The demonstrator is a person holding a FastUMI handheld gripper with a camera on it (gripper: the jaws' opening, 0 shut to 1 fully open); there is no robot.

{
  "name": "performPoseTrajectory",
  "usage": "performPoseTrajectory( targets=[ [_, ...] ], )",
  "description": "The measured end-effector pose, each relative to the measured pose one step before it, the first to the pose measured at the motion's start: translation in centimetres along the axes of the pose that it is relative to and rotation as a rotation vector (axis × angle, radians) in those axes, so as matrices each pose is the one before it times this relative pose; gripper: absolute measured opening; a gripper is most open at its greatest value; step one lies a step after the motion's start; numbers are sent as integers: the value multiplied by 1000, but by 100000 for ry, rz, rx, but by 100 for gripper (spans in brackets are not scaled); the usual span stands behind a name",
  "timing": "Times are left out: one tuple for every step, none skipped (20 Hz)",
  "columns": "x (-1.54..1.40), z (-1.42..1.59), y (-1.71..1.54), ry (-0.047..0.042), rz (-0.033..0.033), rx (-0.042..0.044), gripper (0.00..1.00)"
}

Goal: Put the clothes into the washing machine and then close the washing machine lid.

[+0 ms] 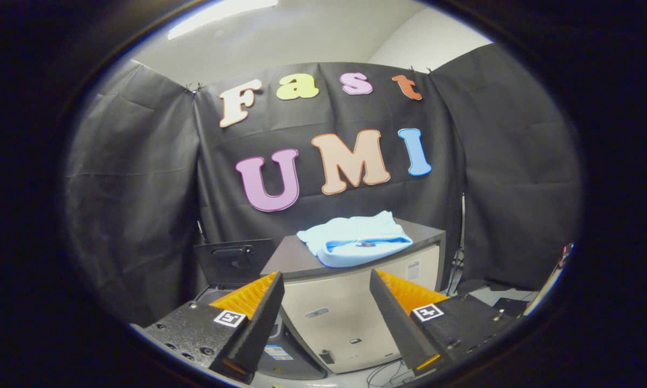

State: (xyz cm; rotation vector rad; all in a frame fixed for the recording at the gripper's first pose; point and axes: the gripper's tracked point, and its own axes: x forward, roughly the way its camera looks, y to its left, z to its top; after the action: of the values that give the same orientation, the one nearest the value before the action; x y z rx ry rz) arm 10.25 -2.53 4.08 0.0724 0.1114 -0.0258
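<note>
A folded light-blue garment (356, 240) lies on the dark top of a low beige cabinet (350, 318), well beyond my fingers. To the cabinet's left stands the washing machine (286, 350), its dark lid (233, 261) raised upright at the back; the left finger hides most of its opening. My gripper (327, 283) is open, fingers spread wide with nothing between them, and it hangs in the air some way short of the cabinet.
Black cloth walls close the booth at the back and both sides. Cables (388, 374) lie on the floor below the cabinet. A dark low object (504, 307) sits on the floor to the cabinet's right.
</note>
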Motion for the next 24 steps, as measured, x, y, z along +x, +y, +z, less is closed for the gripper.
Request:
performPoseTrajectory(
  targets=[
    [816,561,-751,434,-2348,-1824,97],
    [853,590,-529,89,-1497,-991,97],
    [920,685,9,-153,239,-43,97],
    [936,571,-105,240,-1102,1151,97],
    [933,502,-415,-892,-1530,-834,97],
    [1074,313,-317,246,-1113,-2190,97],
    [1193,231,34,824,-859,-825,97],
    [1293,309,46,516,-378,-1665,97],
    [1218,65,207,1513,261,-2747,97],
    [1443,49,15,2139,-96,-2229,97],
    [1476,-257,95,3130,23,-1197,97],
    [1448,59,347,2981,1012,-394,97],
    [1636,203,363,1680,1040,-738,97],
    [1210,225,53,1352,722,-680,97],
    [1480,110,128,2406,803,268,97],
    [1427,-86,57,3348,571,-271,97],
    [1436,-219,-16,3127,867,607,97],
    [1361,-780,83,5887,1303,1280,97],
    [1568,-264,-264,3487,-27,1915,97],
    [1449,-720,-275,5857,-96,1448,97],
    [1225,-142,-641,3239,-2118,1085,97],
    [1079,267,-561,2050,-1940,2543,98],
    [732,328,222,2120,435,4140,98],
    [554,291,246,2052,701,4258,98]
  ],
)
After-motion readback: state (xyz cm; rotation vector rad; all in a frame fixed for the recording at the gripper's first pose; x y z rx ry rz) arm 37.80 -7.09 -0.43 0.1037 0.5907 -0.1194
